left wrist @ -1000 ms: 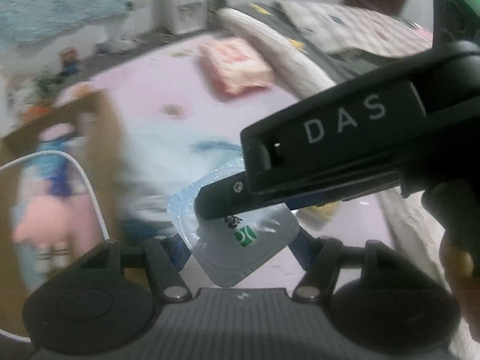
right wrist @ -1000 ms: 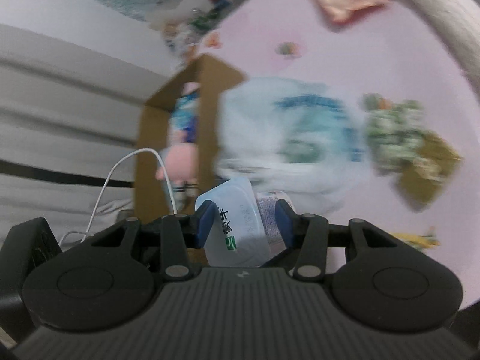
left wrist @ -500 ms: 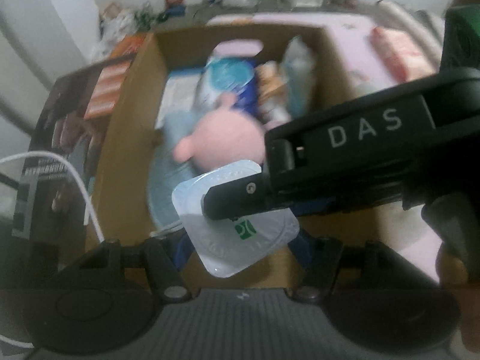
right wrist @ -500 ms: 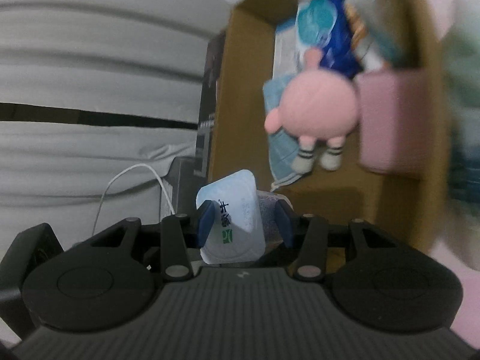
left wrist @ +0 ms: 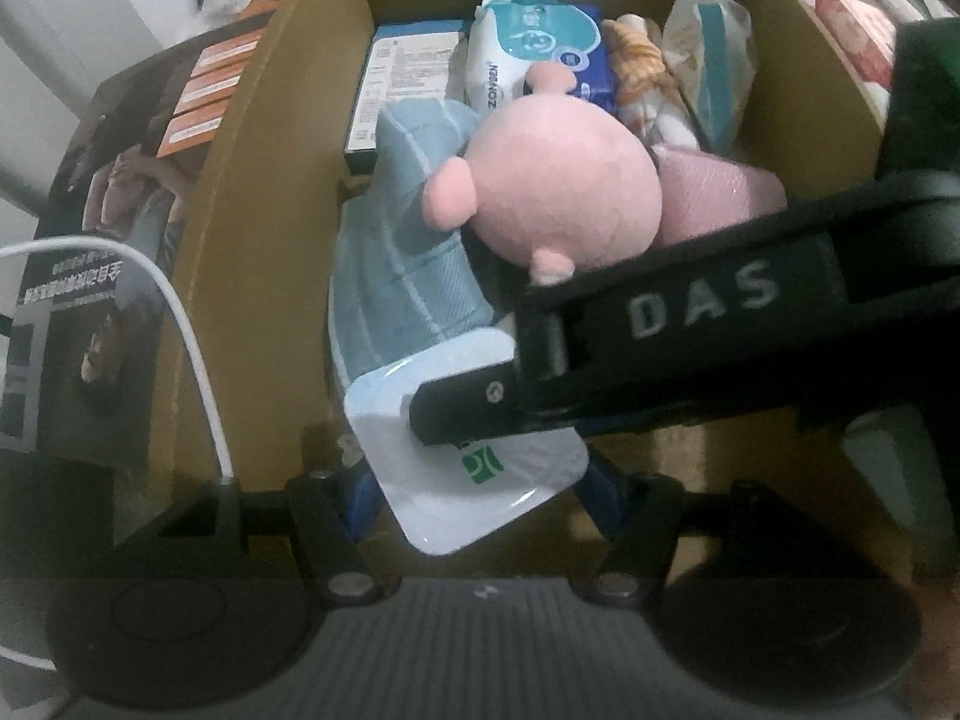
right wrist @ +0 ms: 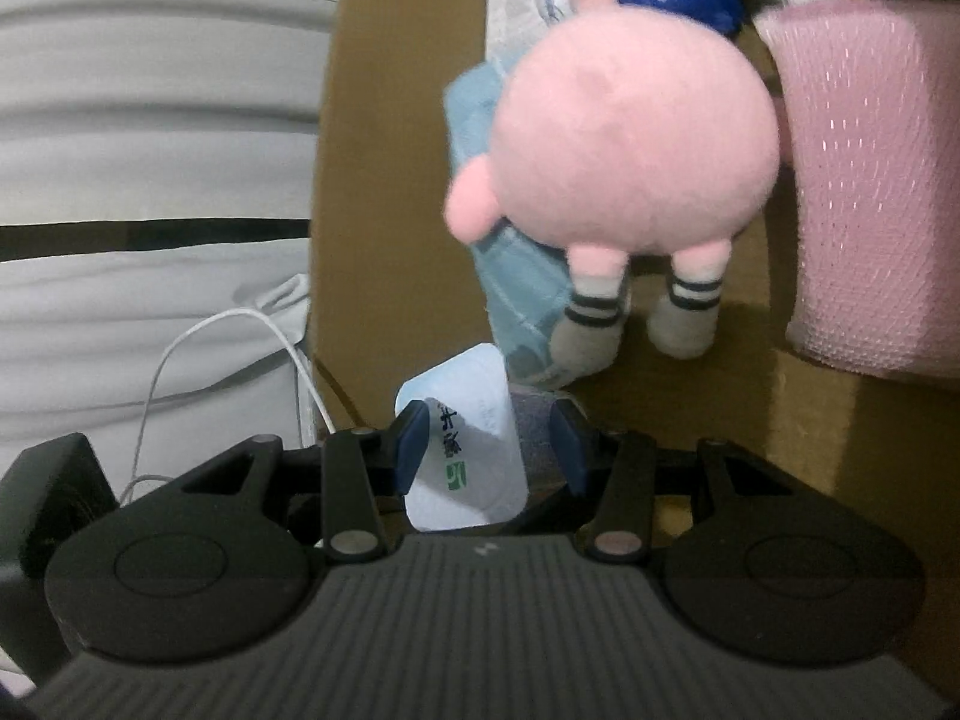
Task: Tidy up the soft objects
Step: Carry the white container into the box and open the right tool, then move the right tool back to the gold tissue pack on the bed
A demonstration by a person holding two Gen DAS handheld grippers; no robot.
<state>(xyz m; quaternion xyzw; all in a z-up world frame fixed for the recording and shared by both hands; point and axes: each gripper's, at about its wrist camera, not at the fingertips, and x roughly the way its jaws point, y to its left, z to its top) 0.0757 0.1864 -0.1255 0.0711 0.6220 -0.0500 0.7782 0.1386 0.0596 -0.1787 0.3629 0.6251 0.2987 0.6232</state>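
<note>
Both grippers hold one flat clear plastic pack with a green logo point(left wrist: 480, 474), also seen in the right wrist view point(right wrist: 468, 456). My left gripper point(left wrist: 480, 480) is shut on it from below. My right gripper point(right wrist: 489, 450) is shut on it; its black finger marked DAS point(left wrist: 660, 336) crosses the left wrist view. The pack hangs over the near end of an open cardboard box point(left wrist: 240, 240). Inside lie a pink plush doll point(left wrist: 558, 198), a light blue cloth point(left wrist: 408, 264), a wipes pack point(left wrist: 540, 54) and a pink knitted item point(right wrist: 870, 180).
A dark printed box point(left wrist: 102, 252) stands left of the cardboard box. A white cable point(left wrist: 186, 330) loops past it. A white wall panel point(right wrist: 150, 150) fills the left of the right wrist view. A pink packet point(left wrist: 852, 36) lies beyond the box at far right.
Both grippers carried the pack from above the pink sheet to over the cardboard box, then moved in closer and lower over its near end. The grip on the pack is unchanged.
</note>
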